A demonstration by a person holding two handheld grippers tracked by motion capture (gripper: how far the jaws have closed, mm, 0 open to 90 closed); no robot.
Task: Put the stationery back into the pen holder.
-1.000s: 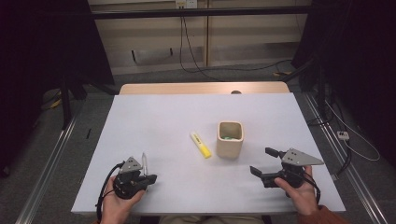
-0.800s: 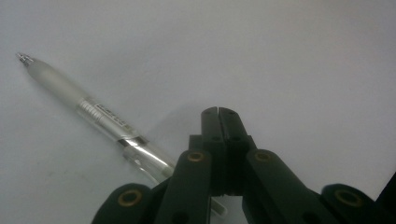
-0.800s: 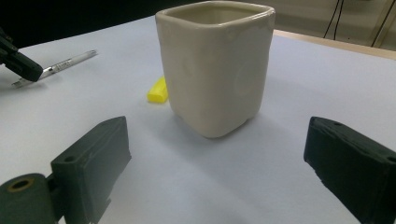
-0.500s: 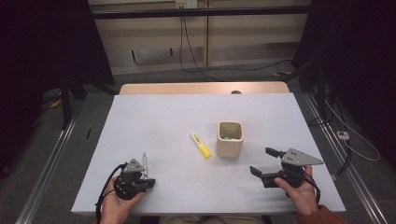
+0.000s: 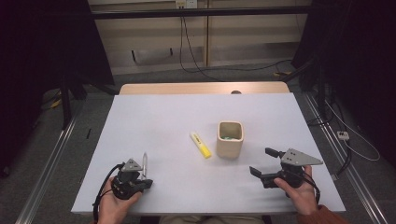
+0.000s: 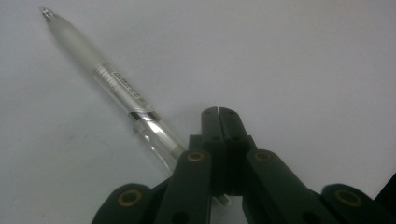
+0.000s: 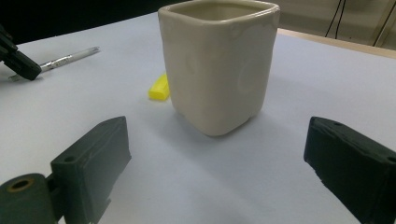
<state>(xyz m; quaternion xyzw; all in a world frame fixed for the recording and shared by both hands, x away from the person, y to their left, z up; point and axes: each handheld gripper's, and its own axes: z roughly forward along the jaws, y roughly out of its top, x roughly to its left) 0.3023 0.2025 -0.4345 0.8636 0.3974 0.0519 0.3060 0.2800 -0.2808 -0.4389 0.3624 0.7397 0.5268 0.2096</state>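
Resting low on table, L tool (image 5: 145, 183) closed, empty, beside pen (image 5: 144, 161), R tool (image 5: 262, 162) open toward cup (image 5: 230, 139).

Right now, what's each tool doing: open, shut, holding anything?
Left tool: shut, jaws together; pen lies beside them, not clamped between.
Right tool: open, empty, facing the cup.

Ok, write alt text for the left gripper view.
A clear, frosted pen lies slantwise on a white table, its lower end passing beside and under the left claw. The claw's two black jaws are pressed shut against each other, with nothing between them.
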